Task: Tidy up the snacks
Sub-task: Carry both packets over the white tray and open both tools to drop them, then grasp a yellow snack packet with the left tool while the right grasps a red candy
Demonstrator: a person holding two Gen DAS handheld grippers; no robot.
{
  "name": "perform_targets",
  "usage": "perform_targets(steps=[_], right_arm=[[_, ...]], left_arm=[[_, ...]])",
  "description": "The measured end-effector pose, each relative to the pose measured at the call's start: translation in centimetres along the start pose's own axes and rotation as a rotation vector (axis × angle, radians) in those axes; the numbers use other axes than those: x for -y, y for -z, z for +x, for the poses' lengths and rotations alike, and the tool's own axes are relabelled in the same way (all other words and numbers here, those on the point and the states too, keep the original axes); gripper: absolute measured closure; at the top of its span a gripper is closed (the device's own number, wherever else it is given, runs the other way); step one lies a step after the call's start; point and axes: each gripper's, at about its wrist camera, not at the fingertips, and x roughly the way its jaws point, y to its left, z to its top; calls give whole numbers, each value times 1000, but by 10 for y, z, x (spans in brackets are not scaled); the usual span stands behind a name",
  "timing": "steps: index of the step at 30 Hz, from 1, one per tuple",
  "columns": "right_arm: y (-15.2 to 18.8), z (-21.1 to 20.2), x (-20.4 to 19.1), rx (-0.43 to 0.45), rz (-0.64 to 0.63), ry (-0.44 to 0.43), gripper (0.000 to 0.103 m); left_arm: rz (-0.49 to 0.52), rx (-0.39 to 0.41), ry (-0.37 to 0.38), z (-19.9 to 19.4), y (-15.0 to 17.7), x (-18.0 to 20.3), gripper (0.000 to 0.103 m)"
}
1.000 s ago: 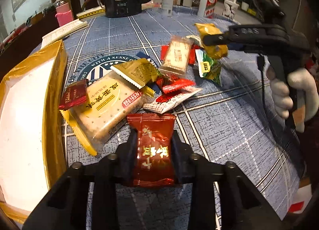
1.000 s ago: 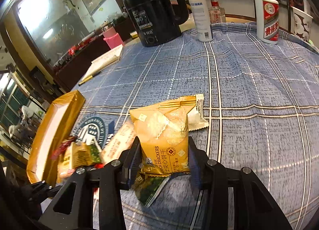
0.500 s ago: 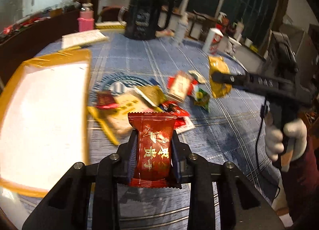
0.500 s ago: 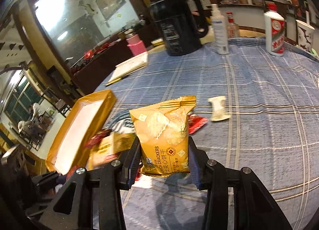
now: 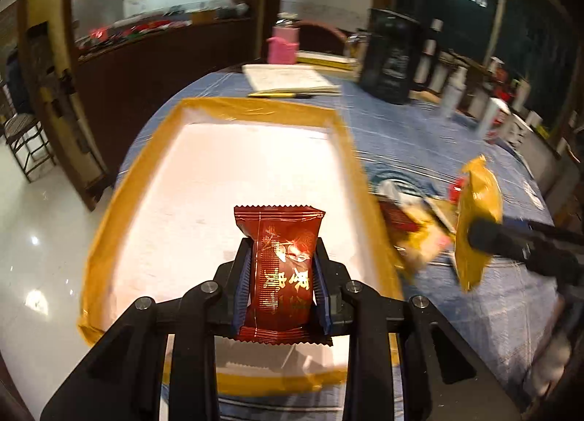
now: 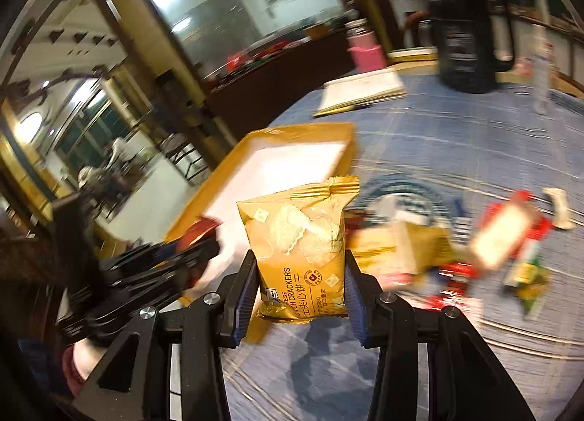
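The left gripper (image 5: 281,271) is clenched on a dark red snack packet (image 5: 281,267), holding it upright above the white floor of the gold-rimmed tray (image 5: 109,216), toward the tray's near end; the right gripper (image 6: 299,282) is clamped on a yellow cracker packet (image 6: 297,238) and hangs over the desk (image 6: 456,151) just outside the tray's right-hand rim, on the side where the loose snack pile (image 6: 474,238) lies. The step in hand looks like carrying both packets to the tray and setting them down, and to do it well each gripper should come low over the tray floor before letting go, so that the light packets drop flat instead of tumbling or bouncing over the low rim. The red packet would sit best toward a corner or edge of the tray, leaving the middle free for the larger pieces; the yellow one needs to clear the rim fully first, since its lower end hangs below the fingers and could catch on the rim. The two grippers are close together, so staggering the releases should keep them from knocking. The red packet is glossy foil with gold characters and crimped, saw-toothed ends, puffed and slightly squeezed at the waist. The yellow one is wider, crinkled, printed with crackers and the word CRACKERS, its top seal folded over.
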Motion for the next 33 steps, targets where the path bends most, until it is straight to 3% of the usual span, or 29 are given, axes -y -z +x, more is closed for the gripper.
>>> perform_targets(steps=[8, 16, 22, 24, 26, 33], right_arm=[[-9, 61, -49, -68, -56, -15, 59], [-8, 81, -50, -80, -35, 3, 51], [-11, 41, -28, -16, 14, -3, 47], [-8, 21, -16, 10, 29, 15, 45], [-4, -2, 7, 38, 54, 53, 44], [32, -57, 96, 62, 185, 213, 38]], left_arm=[[-97, -45, -1, 23, -4, -40, 75], [-157, -35, 71, 13, 2, -47, 59], [-172, 10, 119, -8, 2, -36, 56], [-155, 29, 133, -17, 3, -28, 49], [-136, 45, 148, -25, 5, -17, 43], [-45, 30, 223, -31, 10, 38, 43]])
